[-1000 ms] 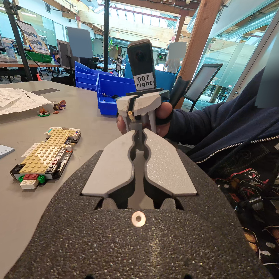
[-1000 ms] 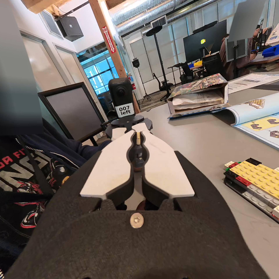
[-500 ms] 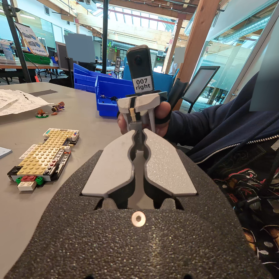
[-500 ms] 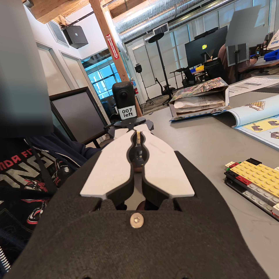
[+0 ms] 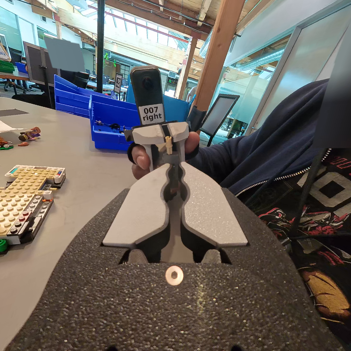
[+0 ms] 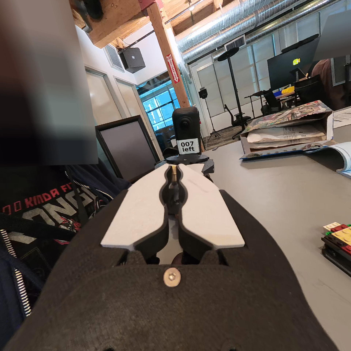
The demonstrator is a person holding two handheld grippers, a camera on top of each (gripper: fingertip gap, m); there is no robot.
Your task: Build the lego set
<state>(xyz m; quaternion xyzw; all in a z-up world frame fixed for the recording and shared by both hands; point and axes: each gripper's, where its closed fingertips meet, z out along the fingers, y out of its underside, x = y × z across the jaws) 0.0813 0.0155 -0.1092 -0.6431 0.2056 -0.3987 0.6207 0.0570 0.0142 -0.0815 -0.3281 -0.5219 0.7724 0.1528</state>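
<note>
My left gripper (image 5: pixel 173 166) is shut on a small dark grey brick piece (image 5: pixel 171 159), held in the air above the grey table (image 5: pixel 85 171). My right gripper (image 5: pixel 167 137) faces it tip to tip and is shut on a short tan pin (image 5: pixel 168 144). The pin's lower end sits in the grey piece. In the right wrist view the tan pin (image 6: pixel 173 173) is pinched between my right fingertips (image 6: pixel 181 171), with the grey piece (image 6: pixel 173 191) below it. The left gripper's fingers are mostly hidden there behind my own. A hand (image 5: pixel 140 157) grips the right gripper.
A flat tan-studded brick model (image 5: pixel 22 199) lies on the table to the left, and shows in the right wrist view (image 6: pixel 340 239). Blue bins (image 5: pixel 112 121) stand behind. A small figure (image 5: pixel 30 133), an open booklet (image 6: pixel 334 153) and a paper-filled box (image 6: pixel 284 131) lie around. The person's dark jacket (image 5: pixel 266 152) is close. The grippers are tip to tip, or close to it. From either gripper's tips it is about 20 centimeters to the flat tan-studded brick model (image 5: pixel 22 199).
Both grippers stayed shut and joined tip to tip on the pin and grey piece. They shifted together, so the brick model slid towards the frame edge in both views, and the right gripper looks nearer.
</note>
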